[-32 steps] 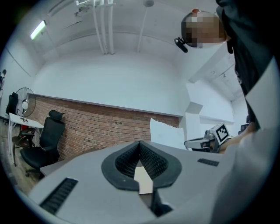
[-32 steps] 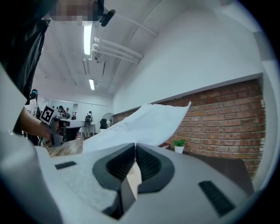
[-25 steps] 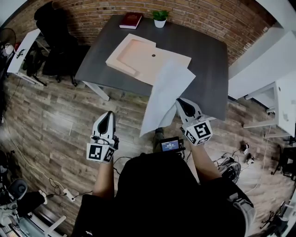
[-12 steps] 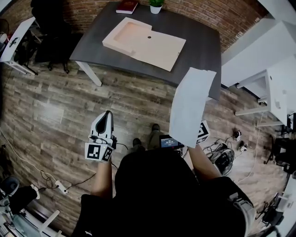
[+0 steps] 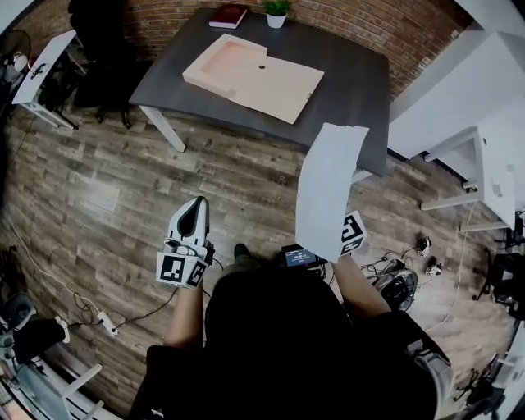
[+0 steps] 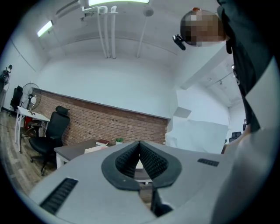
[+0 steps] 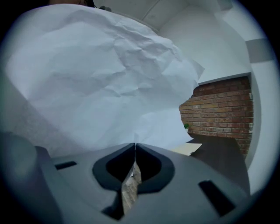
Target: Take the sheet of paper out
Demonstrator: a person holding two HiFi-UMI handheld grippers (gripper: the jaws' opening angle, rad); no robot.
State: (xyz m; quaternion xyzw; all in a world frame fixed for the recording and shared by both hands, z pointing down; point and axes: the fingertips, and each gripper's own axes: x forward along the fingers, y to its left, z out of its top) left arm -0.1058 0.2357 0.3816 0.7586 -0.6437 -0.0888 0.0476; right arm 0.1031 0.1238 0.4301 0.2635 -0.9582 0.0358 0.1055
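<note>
A white, slightly creased sheet of paper (image 5: 328,189) hangs in the air over the wooden floor, in front of the dark grey table (image 5: 353,90). My right gripper (image 7: 134,144) is shut on the sheet's lower edge; in the head view the paper hides its jaws and only its marker cube (image 5: 351,234) shows. The sheet (image 7: 96,78) fills most of the right gripper view. An open beige cardboard folder (image 5: 254,74) lies flat on the table, apart from the paper. My left gripper (image 5: 197,212) is held low at the left, shut (image 6: 139,143) and holding nothing.
A red book (image 5: 227,15) and a small potted plant (image 5: 276,10) sit at the table's far edge. A black office chair (image 5: 98,49) and a white desk (image 5: 41,70) stand at the left, white furniture (image 5: 492,156) at the right. Cables (image 5: 402,283) lie on the floor.
The right gripper has carried the sheet away from the folder and the table, and now holds it upright over the floor. The left gripper has hardly moved.
</note>
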